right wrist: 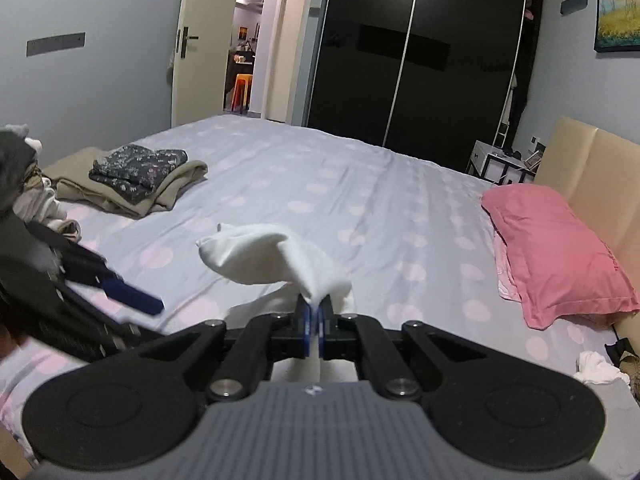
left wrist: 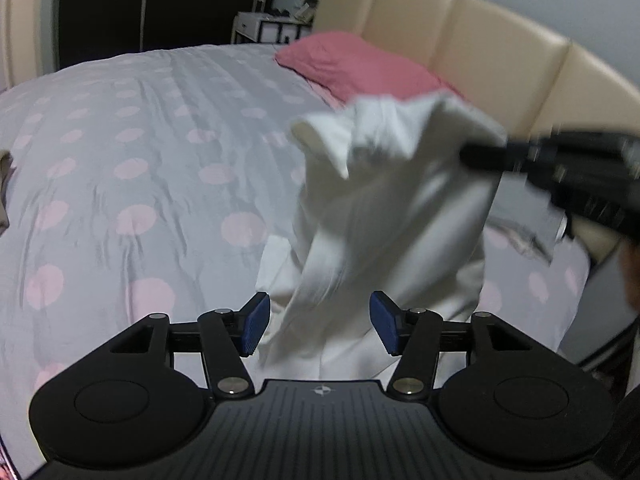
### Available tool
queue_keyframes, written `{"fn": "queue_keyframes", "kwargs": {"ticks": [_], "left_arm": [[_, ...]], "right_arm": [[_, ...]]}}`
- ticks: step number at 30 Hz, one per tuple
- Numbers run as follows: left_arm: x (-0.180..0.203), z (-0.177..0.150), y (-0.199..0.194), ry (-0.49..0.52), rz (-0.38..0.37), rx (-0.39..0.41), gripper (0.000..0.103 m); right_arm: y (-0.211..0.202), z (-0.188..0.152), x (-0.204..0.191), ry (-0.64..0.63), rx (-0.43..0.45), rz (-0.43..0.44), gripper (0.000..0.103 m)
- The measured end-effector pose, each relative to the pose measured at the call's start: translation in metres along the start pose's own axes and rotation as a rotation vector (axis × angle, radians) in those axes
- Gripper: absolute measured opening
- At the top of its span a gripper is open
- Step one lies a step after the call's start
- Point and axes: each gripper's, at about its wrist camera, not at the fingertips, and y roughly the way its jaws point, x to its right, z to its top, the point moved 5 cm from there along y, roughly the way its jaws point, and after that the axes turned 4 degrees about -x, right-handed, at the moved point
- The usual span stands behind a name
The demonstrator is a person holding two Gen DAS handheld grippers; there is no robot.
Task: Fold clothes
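A white garment (left wrist: 380,208) hangs lifted over the polka-dot bed (left wrist: 140,160), its lower part resting on the sheet. My right gripper (left wrist: 476,156) reaches in from the right, shut on the garment's upper edge. In the right wrist view its blue pads pinch the white garment (right wrist: 256,260) at my right gripper (right wrist: 316,320). My left gripper (left wrist: 320,322) stands open below; the cloth hangs between its blue pads, and neither pad presses on it. One blue-padded finger (right wrist: 134,299) of the left gripper shows at the left in the right wrist view.
A stack of folded clothes (right wrist: 136,176) lies at the bed's far left, with an unfolded heap (right wrist: 32,184) nearer. A pink pillow (right wrist: 560,248) rests by the beige headboard (left wrist: 460,40). Crumpled white cloth (right wrist: 596,368) sits at the right edge. A black wardrobe (right wrist: 420,52) stands behind.
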Motion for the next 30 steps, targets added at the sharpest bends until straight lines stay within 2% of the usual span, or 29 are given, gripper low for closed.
{"fn": "queue_keyframes", "kwargs": {"ticks": [2,7,9,13,16,18,19,20,23,25,29,30], "left_arm": [[0.005,-0.003,0.008,0.052,0.033,-0.006,0.053],[0.020,-0.008,0.017,0.252,0.125,0.049,0.053],[0.021,-0.010,0.019,0.293,0.152,0.060,0.052],[0.019,-0.011,0.021,0.316,0.118,0.081,0.045],[0.020,-0.012,0.022,0.332,0.078,0.088,0.044],[0.025,-0.013,0.023,0.348,0.049,0.082,0.039],[0.027,-0.013,0.023,0.348,0.031,0.067,0.019],[0.025,-0.010,0.022,0.316,0.012,0.053,0.003],[0.018,-0.003,0.016,0.219,-0.044,0.018,0.002],[0.009,0.006,0.002,0.153,-0.082,0.048,0.002],[-0.008,0.020,-0.031,0.005,-0.237,0.109,0.002],[-0.010,0.021,-0.037,-0.022,-0.283,0.117,0.002]], "right_arm": [[-0.003,0.001,-0.003,0.002,0.011,0.013,0.004],[-0.013,0.008,-0.003,0.020,0.056,0.047,0.004],[-0.017,0.010,-0.001,0.040,0.063,0.061,0.004],[-0.023,0.008,0.004,0.088,0.068,0.103,0.004],[-0.025,0.007,0.005,0.092,0.068,0.113,0.004],[-0.025,0.006,0.006,0.098,0.069,0.118,0.004],[-0.025,0.006,0.007,0.099,0.069,0.118,0.004],[-0.025,0.006,0.007,0.100,0.069,0.118,0.004],[-0.024,0.005,0.009,0.102,0.061,0.106,0.004],[-0.023,0.003,0.012,0.114,0.053,0.095,0.004],[-0.019,-0.002,0.022,0.158,0.029,0.081,0.005],[-0.016,-0.004,0.025,0.171,0.022,0.078,0.010]]}}
